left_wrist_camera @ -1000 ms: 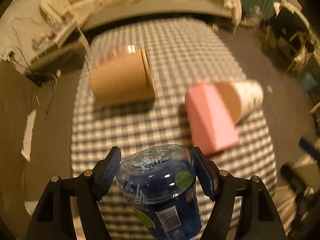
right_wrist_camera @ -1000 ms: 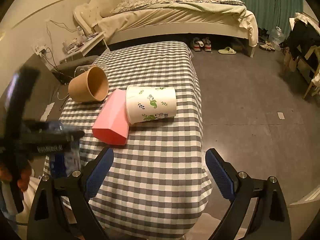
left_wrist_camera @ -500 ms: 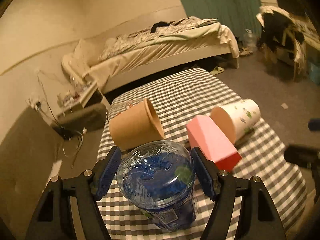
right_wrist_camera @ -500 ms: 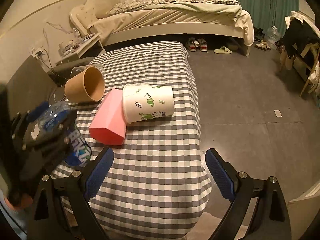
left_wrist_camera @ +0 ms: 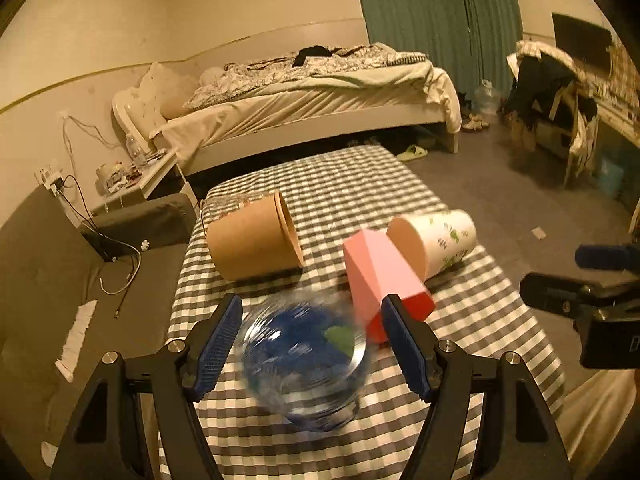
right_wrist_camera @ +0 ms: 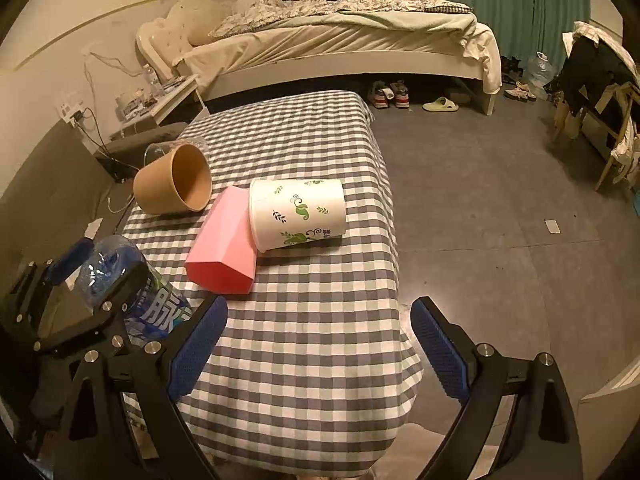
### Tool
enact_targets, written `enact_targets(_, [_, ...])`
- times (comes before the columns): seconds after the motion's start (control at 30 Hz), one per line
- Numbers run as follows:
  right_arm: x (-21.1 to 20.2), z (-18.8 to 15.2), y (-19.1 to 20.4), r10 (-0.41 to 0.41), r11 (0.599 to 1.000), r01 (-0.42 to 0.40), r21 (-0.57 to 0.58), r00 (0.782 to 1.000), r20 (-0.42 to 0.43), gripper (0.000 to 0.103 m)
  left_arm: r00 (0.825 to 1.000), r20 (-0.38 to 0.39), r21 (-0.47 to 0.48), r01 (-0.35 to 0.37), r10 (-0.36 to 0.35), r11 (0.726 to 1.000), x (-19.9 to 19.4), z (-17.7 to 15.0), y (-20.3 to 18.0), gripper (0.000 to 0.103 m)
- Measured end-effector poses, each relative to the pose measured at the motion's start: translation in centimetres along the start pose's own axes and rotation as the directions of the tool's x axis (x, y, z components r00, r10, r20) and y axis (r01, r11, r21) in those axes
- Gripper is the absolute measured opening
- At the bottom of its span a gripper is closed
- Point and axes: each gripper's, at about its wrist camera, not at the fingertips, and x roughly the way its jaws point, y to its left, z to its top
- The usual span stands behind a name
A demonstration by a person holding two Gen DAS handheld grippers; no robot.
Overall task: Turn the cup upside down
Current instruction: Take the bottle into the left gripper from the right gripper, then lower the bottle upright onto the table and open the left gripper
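A clear bottle-like cup with a blue label (left_wrist_camera: 304, 356) (right_wrist_camera: 156, 308) stands base up and blurred between the fingers of my left gripper (left_wrist_camera: 312, 340), over the near left corner of the checked table (left_wrist_camera: 360, 184). A slim gap shows between it and the right pad (left_wrist_camera: 404, 344), so the jaws stand open around it. In the right wrist view it leans, base toward the upper left. My right gripper (right_wrist_camera: 320, 344) is open and empty above the table's front edge.
On their sides on the table lie a brown paper cup (left_wrist_camera: 252, 240), a pink box (left_wrist_camera: 380, 276) and a white leaf-printed cup (left_wrist_camera: 436, 240). Beyond the table are a bed (right_wrist_camera: 340, 40), a low side table with cables (right_wrist_camera: 156, 100) and a chair with clothes (right_wrist_camera: 600, 80).
The left gripper swung the bottle from pointing down at the table to base up over the near corner. The bottle has now dropped lower between the pads and blurs. The right gripper barely moved.
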Motion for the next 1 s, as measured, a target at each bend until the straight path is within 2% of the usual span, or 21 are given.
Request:
enact_targets(0.13, [-1.7, 0.2, -0.3, 0.000, 1.000, -0.001, 0.020, 1.000, 0.031, 0.093, 0.999, 0.036, -0.038, 0.024, -0.023, 0.999, -1.8, 0.9, 0.4, 0.075])
enact_targets(0.3, [-4.6, 0.6, -0.1, -0.009, 0.999, 0.006, 0.032, 0.997, 0.074, 0.093, 0.993, 0.082, -0.132, 0.090, -0.080, 0.987, -5.1, 2.9, 2.8, 0.075])
enact_targets(0.47, [-8.5, 0.9, 1.5, -0.004, 1.000, 0.002, 0.011, 0.989, 0.149, 0.093, 0.989, 0.083, -0.194, 0.133, -0.119, 0.972, -8.4, 3.9, 5.7, 0.075])
enact_targets(0.63, [-12.4, 0.3, 4.4, 0.023, 1.000, -0.017, -0.026, 0.969, 0.246, 0.093, 0.994, 0.067, -0.208, 0.102, -0.090, 0.973, -10.9, 2.9, 8.2, 0.075])
enact_targets(0.77, [-13.7, -1.0, 6.6, 0.045, 0.998, -0.031, -0.052, 0.952, 0.302, 0.093, 0.996, 0.038, -0.217, 0.085, -0.078, 0.973, -11.6, 1.1, 9.3, 0.077])
enact_targets(1.0, [-12.1, -3.1, 9.2, 0.034, 0.998, -0.014, -0.069, 0.956, 0.290, 0.093, 0.998, 0.013, -0.261, 0.056, -0.055, 0.964, -12.0, -2.0, 11.4, 0.078])
